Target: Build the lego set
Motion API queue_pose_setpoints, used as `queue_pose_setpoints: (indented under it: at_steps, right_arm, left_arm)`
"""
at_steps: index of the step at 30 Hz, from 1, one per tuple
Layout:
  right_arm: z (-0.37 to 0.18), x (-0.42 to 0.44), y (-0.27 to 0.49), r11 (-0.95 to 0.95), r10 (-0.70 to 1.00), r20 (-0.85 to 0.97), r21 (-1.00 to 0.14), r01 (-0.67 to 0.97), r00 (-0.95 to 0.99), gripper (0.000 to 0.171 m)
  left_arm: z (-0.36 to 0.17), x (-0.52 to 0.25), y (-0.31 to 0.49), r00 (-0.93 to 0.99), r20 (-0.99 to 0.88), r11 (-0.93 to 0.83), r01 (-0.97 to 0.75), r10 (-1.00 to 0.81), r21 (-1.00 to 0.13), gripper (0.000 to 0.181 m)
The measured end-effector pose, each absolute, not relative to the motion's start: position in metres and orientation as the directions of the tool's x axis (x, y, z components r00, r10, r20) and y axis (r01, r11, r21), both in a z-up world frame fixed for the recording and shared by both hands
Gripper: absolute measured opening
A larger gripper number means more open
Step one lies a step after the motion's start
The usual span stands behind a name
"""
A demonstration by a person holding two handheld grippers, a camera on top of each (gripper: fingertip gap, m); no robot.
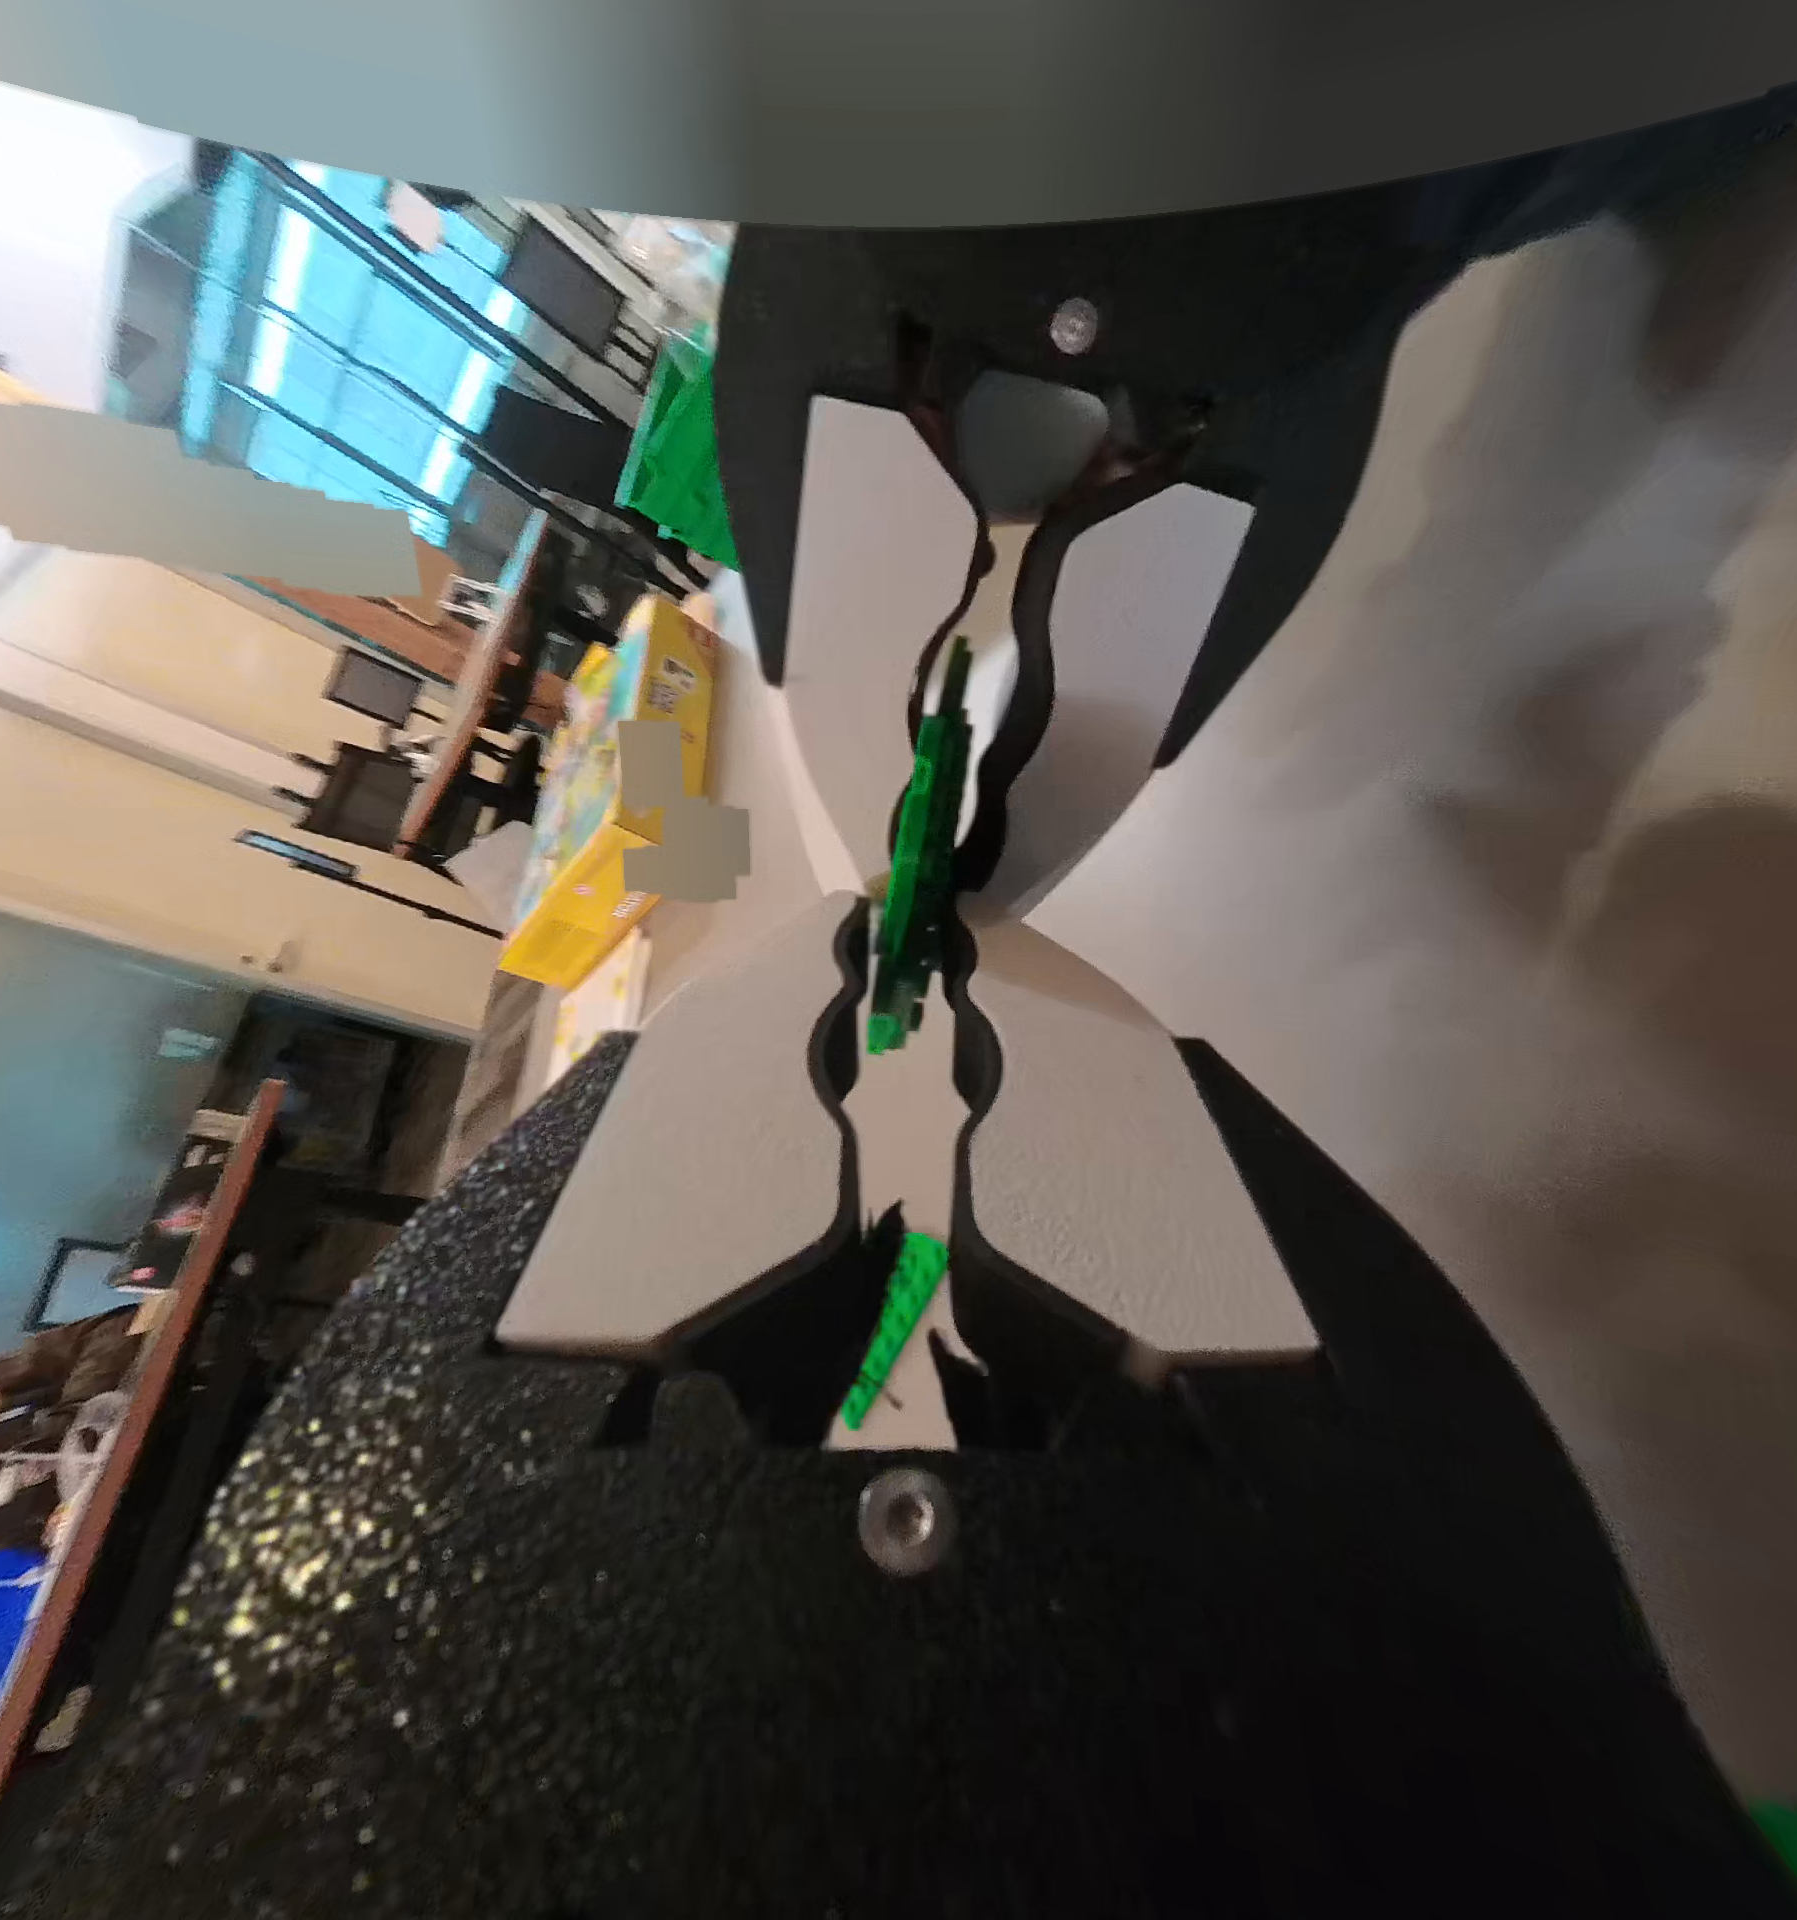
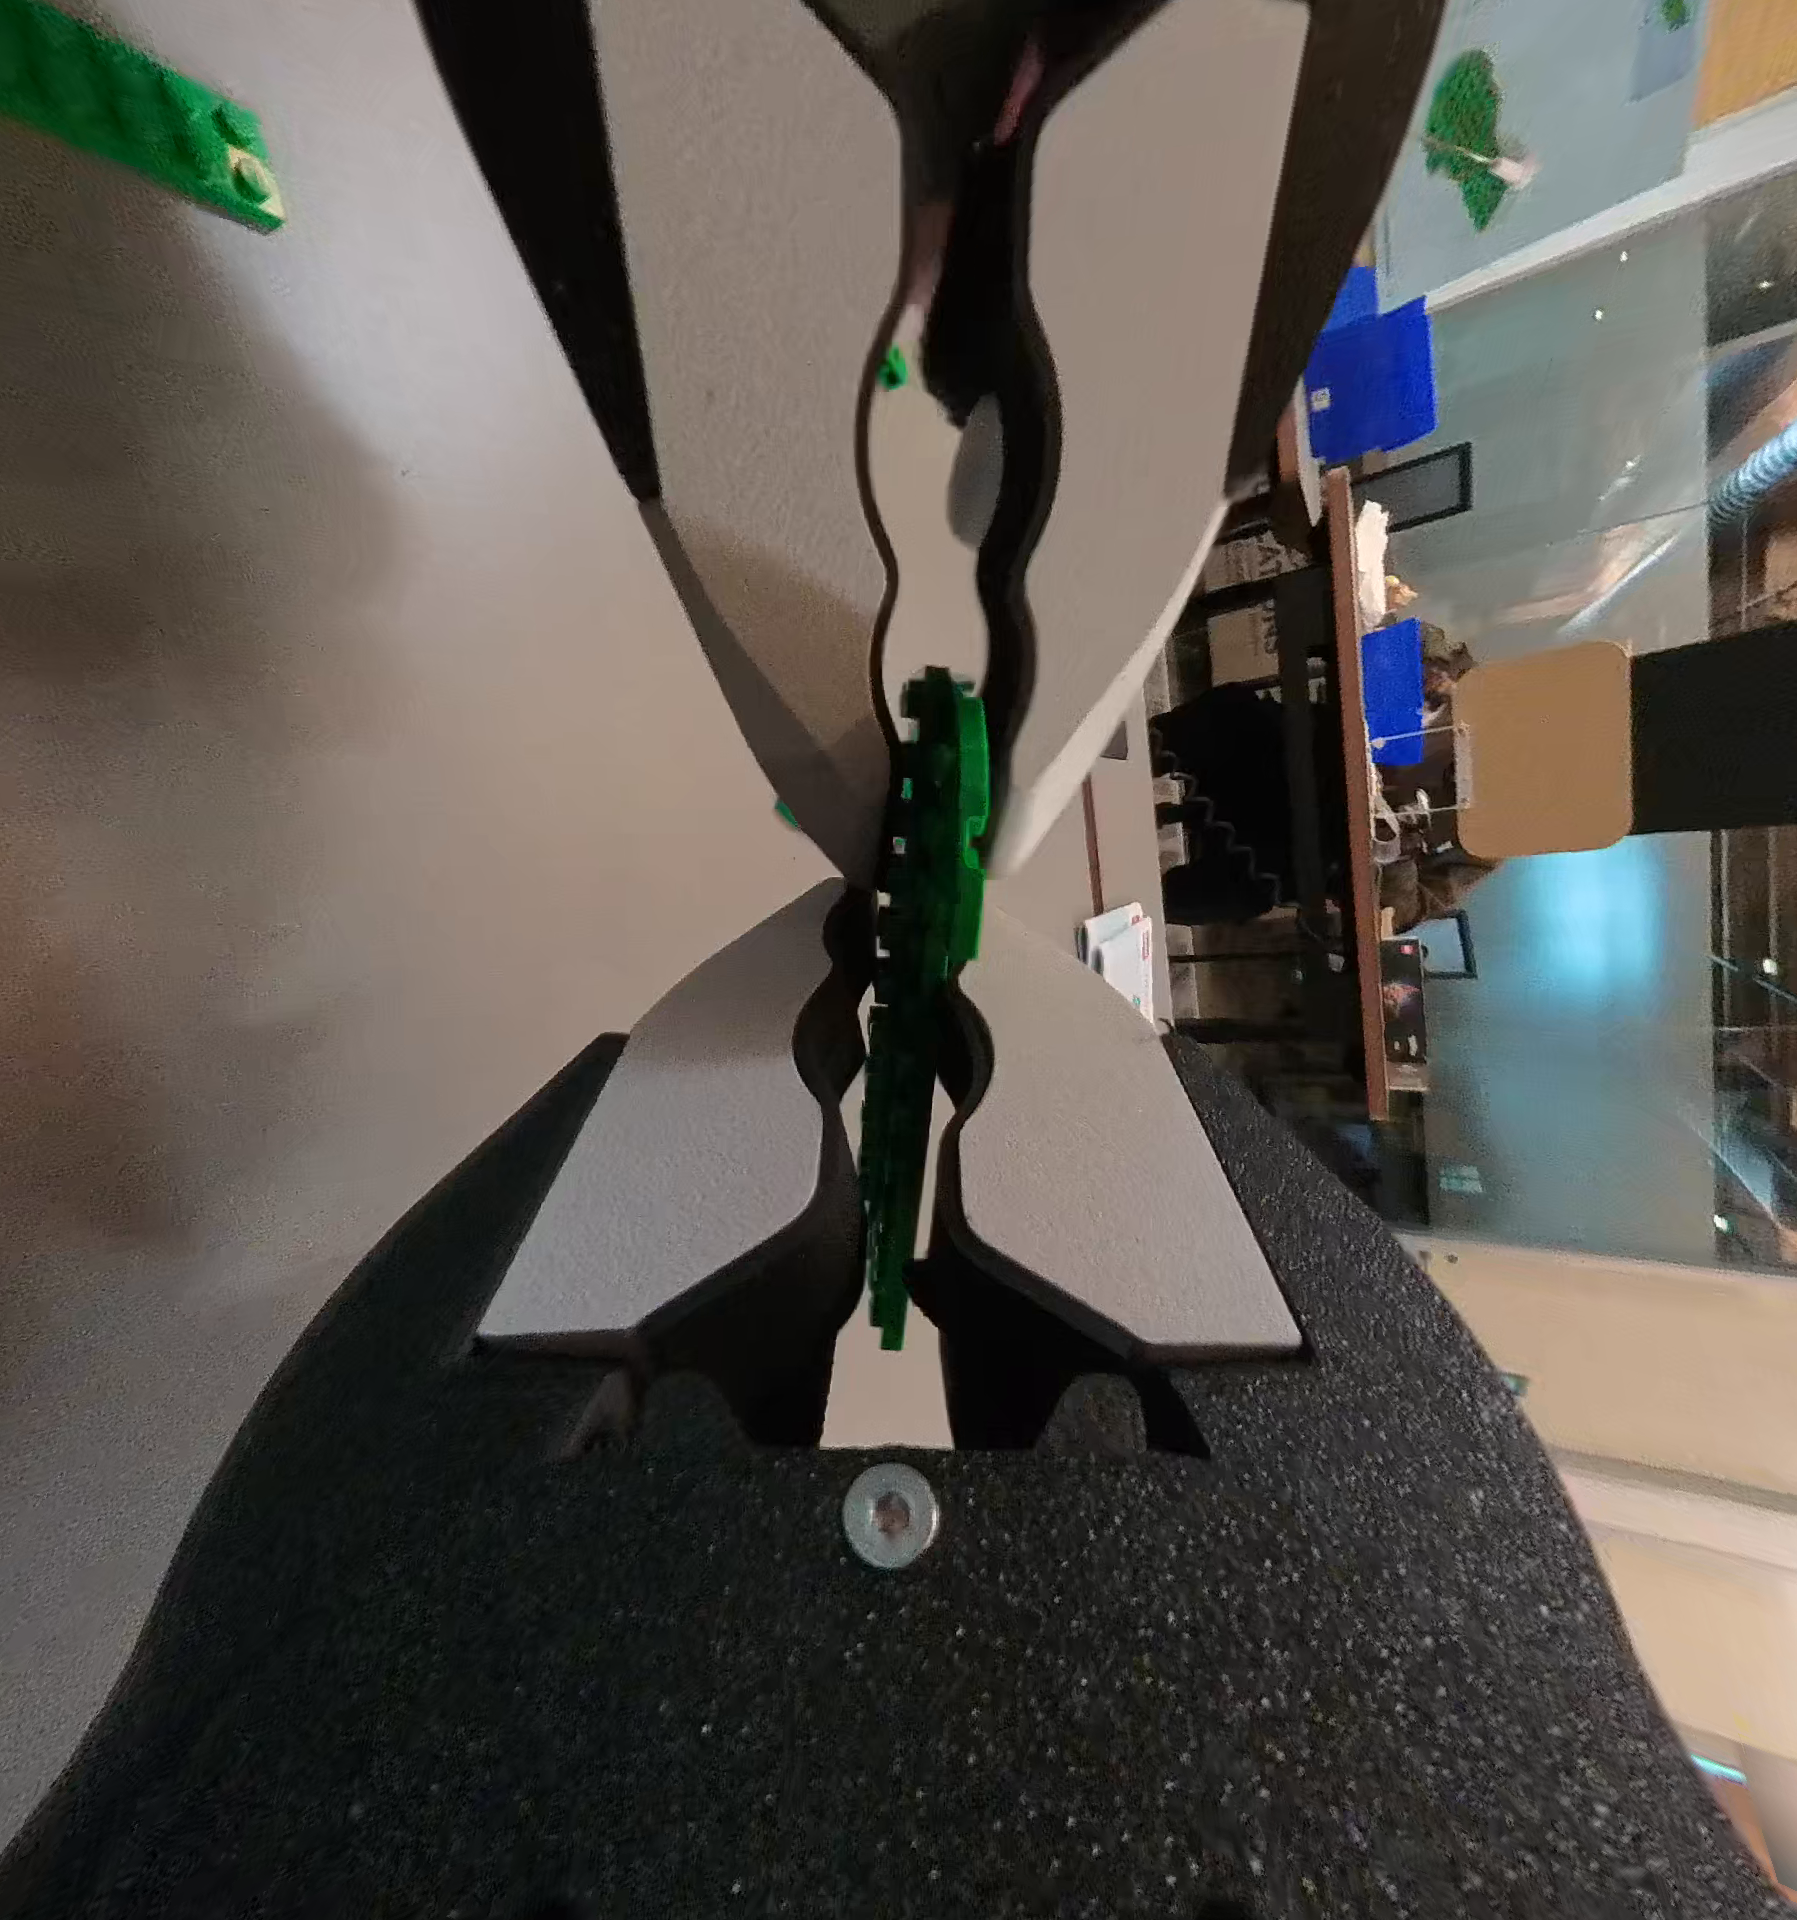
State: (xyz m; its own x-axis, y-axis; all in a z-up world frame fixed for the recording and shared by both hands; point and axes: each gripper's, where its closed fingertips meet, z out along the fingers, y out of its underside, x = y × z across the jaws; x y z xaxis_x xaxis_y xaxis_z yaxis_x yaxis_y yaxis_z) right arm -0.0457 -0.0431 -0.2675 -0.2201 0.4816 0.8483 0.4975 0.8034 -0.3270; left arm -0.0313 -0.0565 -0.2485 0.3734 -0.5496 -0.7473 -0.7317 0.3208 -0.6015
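Tip to tip, my left gripper [image 1: 909,935] and right gripper [image 2: 925,914] both pinch one green plate assembly [image 2: 925,935] edge-on above the white table [image 2: 250,623]. I judge building partial: a loose green plate [image 2: 115,114] remains unattached.

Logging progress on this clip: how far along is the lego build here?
Done: a thin green plate assembly several layers thick. In hand: both grippers, left and right, pinch it nose to nose. Left: a loose green plate lies apart on the white table, unattached.
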Motion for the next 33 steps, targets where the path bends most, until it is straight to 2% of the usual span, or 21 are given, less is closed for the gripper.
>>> queue_pose_setpoints:
  at_steps: [1, 2, 3, 6, 12, 15, 17, 21, 23, 26, 28, 30, 33]
  right_arm:
    - [-0.266, -0.046, -0.043, 0.801, 0.485, 0.848, -0.334, 0.496, -0.213, 0.01]
    - [-0.266, -0.045, -0.042, 0.803, 0.483, 0.85, -0.333, 0.494, -0.212, 0.01]
    - [-0.266, -0.045, -0.043, 0.807, 0.474, 0.854, -0.325, 0.493, -0.213, 0.009]
    - [-0.266, -0.044, -0.043, 0.823, 0.439, 0.871, -0.29, 0.488, -0.222, 0.009]
    - [-0.266, -0.043, -0.041, 0.858, 0.293, 0.926, -0.144, 0.493, -0.239, 0.009]
    - [-0.277, -0.044, -0.039, 0.858, 0.304, 0.912, -0.137, 0.494, -0.275, 0.01]
    - [-0.282, -0.046, -0.039, 0.851, 0.37, 0.887, -0.203, 0.483, -0.278, 0.011]
    - [-0.264, -0.04, -0.018, 0.806, 0.441, 0.883, -0.311, 0.504, -0.16, 0.045]
    - [-0.255, -0.032, -0.006, 0.805, 0.442, 0.889, -0.334, 0.491, -0.119, 0.045]
    - [-0.253, -0.023, -0.001, 0.832, 0.425, 0.897, -0.333, 0.444, -0.123, 0.043]
    - [-0.249, -0.02, -0.003, 0.873, 0.356, 0.927, -0.284, 0.397, -0.118, 0.043]
    - [-0.246, -0.022, -0.009, 0.908, 0.272, 0.957, -0.221, 0.355, -0.1, 0.044]
    - [-0.251, -0.029, -0.006, 0.898, 0.214, 0.972, -0.156, 0.412, -0.098, 0.054]
  left_arm:
    - [-0.244, -0.033, -0.055, 0.387, -0.77, 0.338, -0.732, -0.507, -0.591, 0.02]
    - [-0.24, -0.034, -0.053, 0.39, -0.796, 0.355, -0.742, -0.463, -0.569, 0.03]
    - [-0.24, -0.034, -0.054, 0.372, -0.813, 0.368, -0.752, -0.449, -0.547, 0.03]
    - [-0.25, -0.029, -0.06, 0.305, -0.814, 0.387, -0.762, -0.494, -0.52, 0.018]
    - [-0.255, -0.028, -0.059, 0.342, -0.724, 0.294, -0.746, -0.599, -0.597, 0.009]
    - [-0.266, -0.03, -0.057, 0.349, -0.694, 0.26, -0.747, -0.63, -0.611, 0.009]
    - [-0.268, -0.032, -0.055, 0.412, -0.595, 0.186, -0.693, -0.69, -0.697, 0.009]
    - [-0.266, -0.048, -0.046, 0.575, -0.317, -0.03, -0.512, -0.754, -0.859, 0.008]
    - [-0.263, -0.056, -0.044, 0.615, -0.205, -0.098, -0.422, -0.761, -0.902, 0.008]
    - [-0.26, -0.061, -0.044, 0.613, -0.175, -0.092, -0.378, -0.77, -0.921, 0.008]
    - [-0.26, -0.062, -0.044, 0.613, -0.12, -0.124, -0.34, -0.781, -0.932, 0.008]
    - [-0.258, -0.061, -0.045, 0.616, 0.005, -0.199, -0.247, -0.788, -0.948, 0.007]
    - [-0.252, -0.058, -0.044, 0.599, 0.247, -0.358, -0.07, -0.761, -0.931, 0.007]
